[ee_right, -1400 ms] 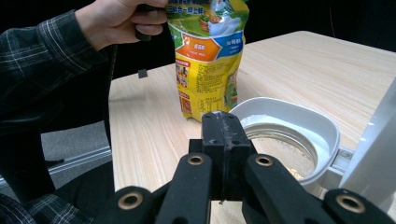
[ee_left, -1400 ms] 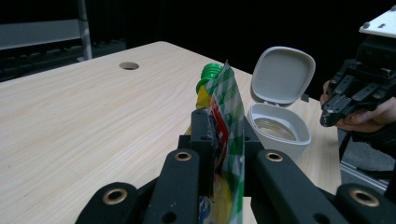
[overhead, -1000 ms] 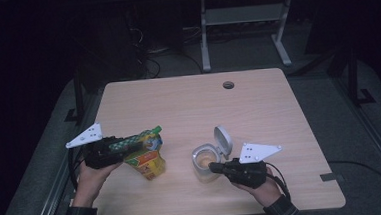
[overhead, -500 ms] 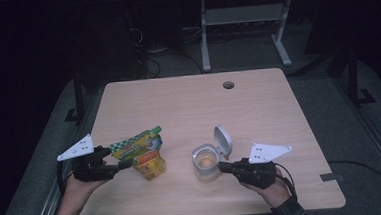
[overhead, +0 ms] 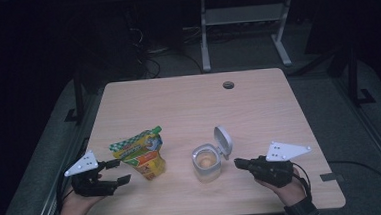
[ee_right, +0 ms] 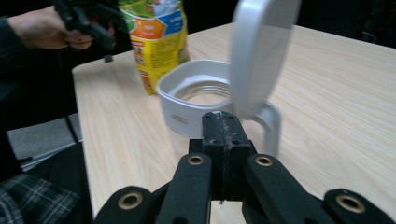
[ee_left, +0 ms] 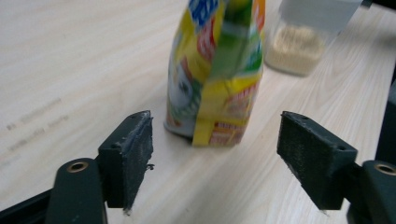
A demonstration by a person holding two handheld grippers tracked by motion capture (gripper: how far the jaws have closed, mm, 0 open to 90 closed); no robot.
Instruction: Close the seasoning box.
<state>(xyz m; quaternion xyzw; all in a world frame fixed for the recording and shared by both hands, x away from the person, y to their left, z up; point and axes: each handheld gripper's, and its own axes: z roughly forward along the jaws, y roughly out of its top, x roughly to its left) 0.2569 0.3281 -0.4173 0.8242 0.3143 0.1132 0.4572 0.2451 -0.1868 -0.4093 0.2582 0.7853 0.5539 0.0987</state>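
The pouch [overhead: 140,154], its print too blurred to read, stands on the pale wood bench [overhead: 188,107] at three o'clock of the empty left gripper [overhead: 118,172], whose jaws have just been opening, while the closed right gripper [overhead: 238,162] holds nothing in a dark room.

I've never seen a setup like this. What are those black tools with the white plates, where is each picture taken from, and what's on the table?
There is no machine here: a person holds a hand-held two-jaw gripper in each hand. The high view looks down on the wooden table from above. The other two pictures come from cameras riding on the grippers, looking along their black jaws.

On the table stand a colourful snack pouch and a clear jar with its white flip lid open.

The left gripper sits just short of the pouch; its jaws have just been opening and stand apart, with nothing between them, the pouch beyond their tips. The right gripper is shut and empty, pointing at the jar from close by. Nothing is held.
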